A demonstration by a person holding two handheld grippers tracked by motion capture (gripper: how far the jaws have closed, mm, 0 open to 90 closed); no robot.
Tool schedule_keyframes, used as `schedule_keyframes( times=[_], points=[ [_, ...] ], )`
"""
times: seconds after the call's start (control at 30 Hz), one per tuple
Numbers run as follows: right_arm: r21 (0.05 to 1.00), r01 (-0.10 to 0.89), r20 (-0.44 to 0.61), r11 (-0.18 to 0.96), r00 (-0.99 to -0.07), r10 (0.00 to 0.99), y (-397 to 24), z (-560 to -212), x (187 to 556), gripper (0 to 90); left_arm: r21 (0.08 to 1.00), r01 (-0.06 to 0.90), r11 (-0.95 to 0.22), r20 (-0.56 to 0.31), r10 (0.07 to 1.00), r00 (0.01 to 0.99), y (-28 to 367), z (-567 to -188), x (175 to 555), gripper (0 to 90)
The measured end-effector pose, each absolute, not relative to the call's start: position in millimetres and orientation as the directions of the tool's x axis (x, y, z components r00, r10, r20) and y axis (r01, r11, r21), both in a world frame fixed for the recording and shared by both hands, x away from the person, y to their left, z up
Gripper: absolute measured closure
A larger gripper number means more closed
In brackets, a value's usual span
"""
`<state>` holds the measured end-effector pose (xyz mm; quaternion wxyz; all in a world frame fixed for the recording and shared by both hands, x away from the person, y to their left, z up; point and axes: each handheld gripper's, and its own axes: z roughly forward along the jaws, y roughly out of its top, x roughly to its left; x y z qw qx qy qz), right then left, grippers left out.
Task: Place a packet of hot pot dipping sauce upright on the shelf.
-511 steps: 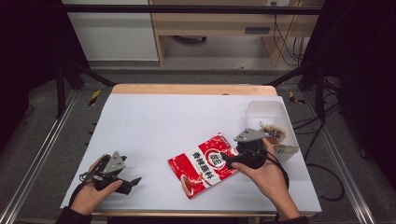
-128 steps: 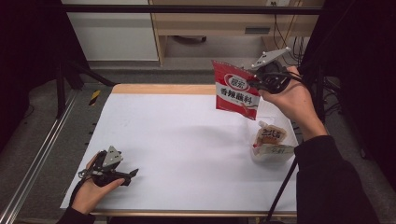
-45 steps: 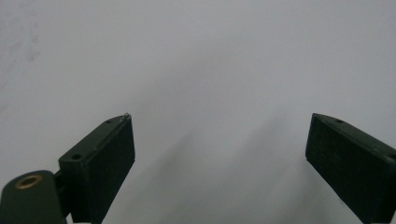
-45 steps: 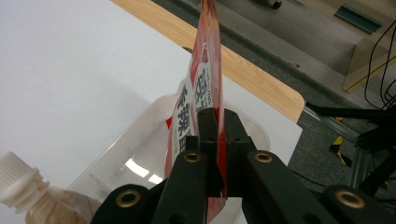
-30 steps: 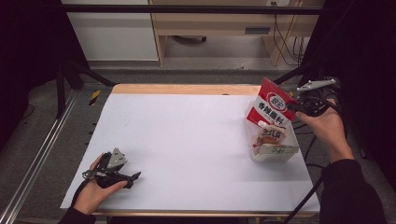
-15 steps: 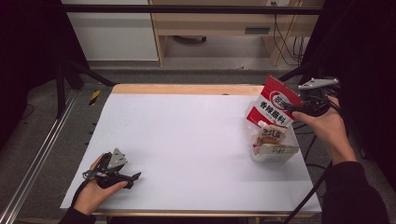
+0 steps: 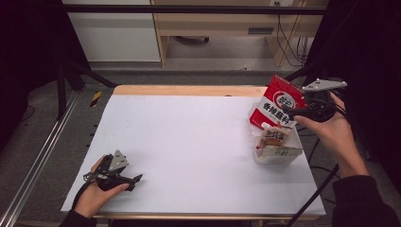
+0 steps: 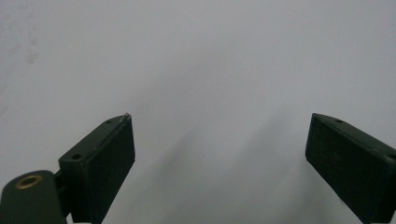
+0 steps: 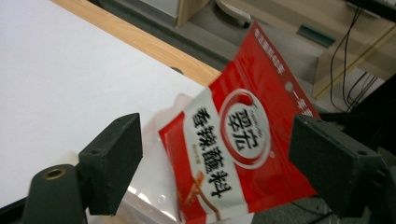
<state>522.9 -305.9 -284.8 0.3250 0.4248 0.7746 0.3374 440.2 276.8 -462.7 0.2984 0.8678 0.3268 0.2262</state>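
A red seasoning packet (image 7: 277,105) (image 9: 243,154) stands tilted with its lower end in a clear plastic container (image 7: 280,156) near the table's right edge. My right gripper (image 7: 287,112) (image 9: 217,135) hovers just to the right of the packet. Its jaws have just been opening and now stand wide, with the packet in front of them and the pads not pressing on it. My left gripper (image 7: 135,178) (image 8: 219,158) rests on the white table (image 7: 189,137) at the near left. It is open, with only bare tabletop between its fingers.
Other small sachets (image 7: 274,137) lie inside the container under the red packet. The table has a wooden far edge (image 7: 189,90). A metal frame rail (image 7: 42,156) runs along the left, and cables (image 7: 317,189) hang off the right side.
The right gripper's jaws have spread apart and let go of the red packet, then drawn slightly up and away to the right. The packet stays leaning in the container. The left gripper has not moved.
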Motion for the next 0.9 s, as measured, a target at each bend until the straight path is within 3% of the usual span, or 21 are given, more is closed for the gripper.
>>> schedule_keyframes(
  times=[0.4, 0.9],
  points=[
    [0.802, 0.387, -0.237, 0.455, -0.493, 0.837, -251, -279, 499, 11.8, 0.678, 0.43, -0.597, 0.196, 0.71, 0.677, 276, -463, 440, 8.0],
    [0.795, 0.364, -0.222, 0.485, -0.57, 0.791, -186, -307, 466, 8.3, 0.676, 0.426, -0.602, 0.199, 0.706, 0.68, 275, -463, 439, 7.3]
  ],
)
